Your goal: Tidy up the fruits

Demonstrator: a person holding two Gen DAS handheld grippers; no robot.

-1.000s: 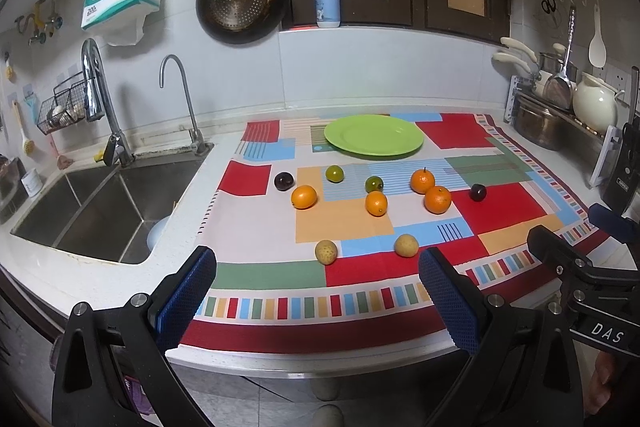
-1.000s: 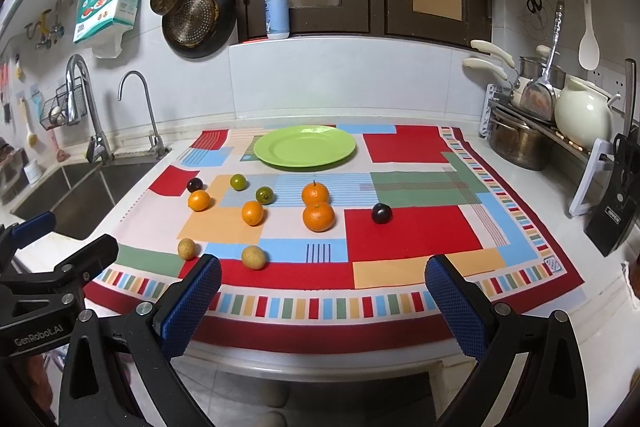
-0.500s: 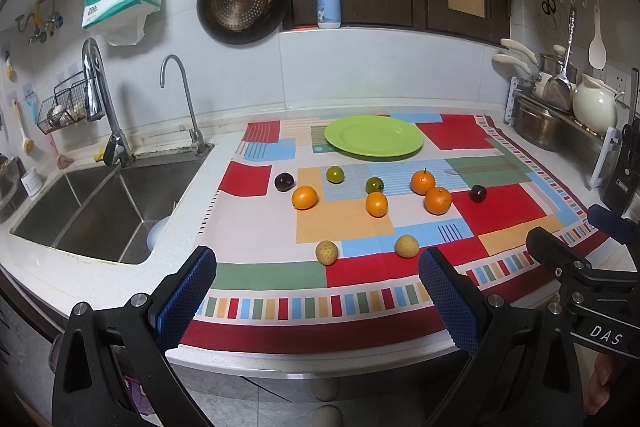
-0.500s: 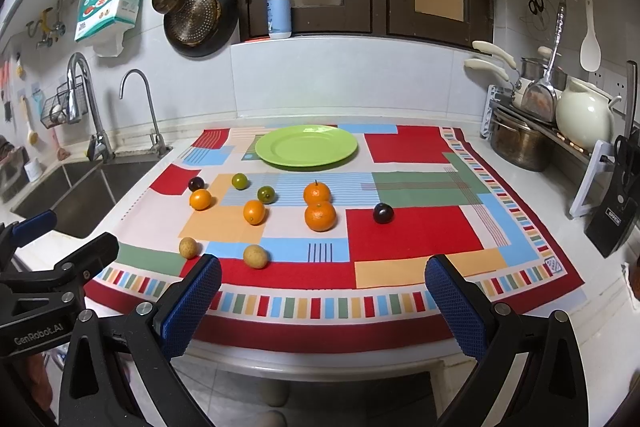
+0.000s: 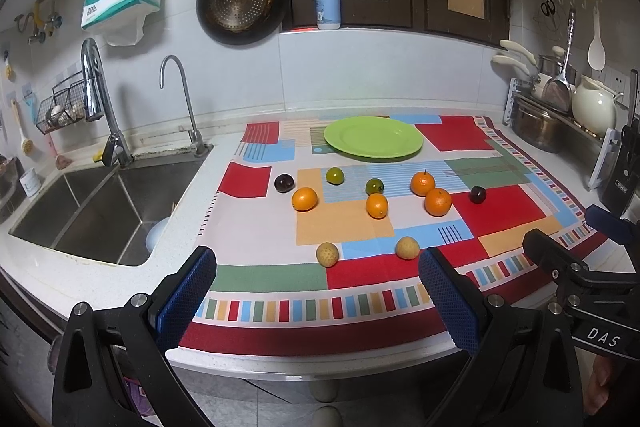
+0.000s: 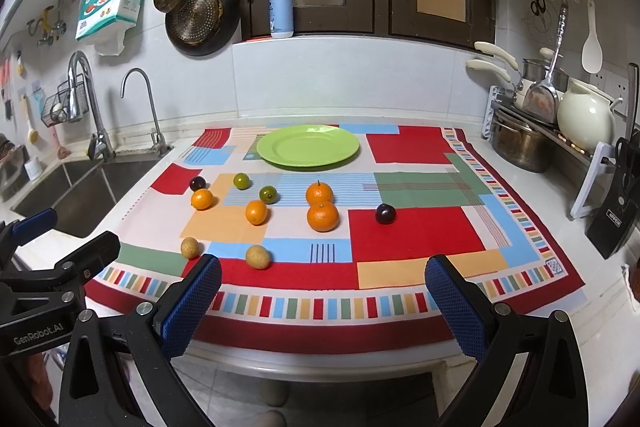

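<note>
Over on the left sits the steel sink (image 5: 100, 211) with its tall tap (image 5: 96, 95), and the patterned cloth (image 6: 416, 239) covers the counter beside it. The left gripper (image 5: 316, 291) hangs off the counter's front edge, jaws spread wide with nothing between them, its blue pads (image 5: 188, 295) framing the cloth's striped border. The right gripper (image 6: 322, 297) hangs alongside it at the same edge, jaws likewise wide apart and empty.

From the left gripper, the fruit spreads from about 11 o'clock to 1 o'clock. Farthest left is a dark plum (image 5: 284, 183) with an orange (image 5: 305, 199) just beside it. Two tan longans (image 5: 327, 254) (image 5: 407, 247) lie nearest the front edge, well apart from each other. Behind them come two green citrus (image 5: 335, 175) (image 5: 374, 186), then a small orange (image 5: 377, 205) close in front of the second green one. Further right a pair of stemmed tangerines (image 5: 423, 183) (image 5: 438, 202) sit touching or nearly so, and a second plum (image 5: 477, 194) lies alone on a red patch.

The green plate (image 5: 373, 143) rests at 12 o'clock, behind all the fruit, with nothing on it. At far right a cream kettle (image 6: 586, 121) and a steel pot (image 6: 516, 143) stand against the wall
</note>
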